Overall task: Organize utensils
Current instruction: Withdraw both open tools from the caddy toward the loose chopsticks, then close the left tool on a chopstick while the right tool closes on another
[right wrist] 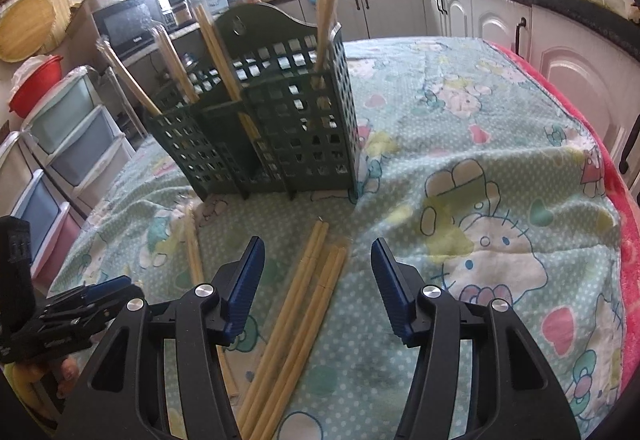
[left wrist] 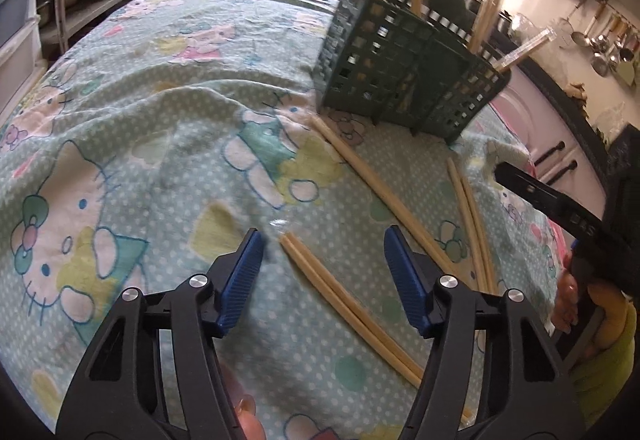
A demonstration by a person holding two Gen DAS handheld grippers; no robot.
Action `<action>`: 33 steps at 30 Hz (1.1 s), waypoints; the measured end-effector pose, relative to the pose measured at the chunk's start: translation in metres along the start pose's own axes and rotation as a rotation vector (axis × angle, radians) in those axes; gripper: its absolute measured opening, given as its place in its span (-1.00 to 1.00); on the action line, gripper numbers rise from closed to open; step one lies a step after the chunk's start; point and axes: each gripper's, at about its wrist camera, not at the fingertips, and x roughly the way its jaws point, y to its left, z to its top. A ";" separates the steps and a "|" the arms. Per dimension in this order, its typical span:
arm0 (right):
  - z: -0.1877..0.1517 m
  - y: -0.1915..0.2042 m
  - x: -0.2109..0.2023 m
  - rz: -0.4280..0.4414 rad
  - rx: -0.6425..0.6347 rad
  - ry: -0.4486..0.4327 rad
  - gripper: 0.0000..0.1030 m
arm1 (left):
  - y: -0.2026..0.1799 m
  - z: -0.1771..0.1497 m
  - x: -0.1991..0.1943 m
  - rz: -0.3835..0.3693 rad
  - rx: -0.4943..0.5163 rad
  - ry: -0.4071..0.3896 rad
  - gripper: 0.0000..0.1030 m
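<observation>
Two spread grippers poised over loose pale wooden chopsticks [left wrist: 340, 296] on the cartoon-printed cloth [left wrist: 132, 119].
Left gripper [left wrist: 324, 280] was nearer one pair, straddled lengthwise by unpinching jaws; right gripper [right wrist: 318, 284] likewise; green lattice plastic holder [right wrist: 272, 127] stood beyond.

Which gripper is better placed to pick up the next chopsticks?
Probably either. The left gripper straddles one chopstick pair; the right gripper straddles two pairs. Both stand open, gripping nothing.
</observation>
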 end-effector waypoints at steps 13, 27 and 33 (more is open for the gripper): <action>-0.005 -0.005 0.040 -0.061 -0.004 0.116 -0.32 | -0.011 0.000 0.015 0.060 0.072 0.018 0.02; 0.000 -0.022 0.040 -0.056 0.037 0.084 -0.78 | -0.001 0.005 0.017 0.099 0.072 -0.003 -0.64; 0.008 -0.027 0.019 0.012 0.096 0.020 -0.81 | 0.007 0.011 0.012 0.035 0.022 0.003 -0.87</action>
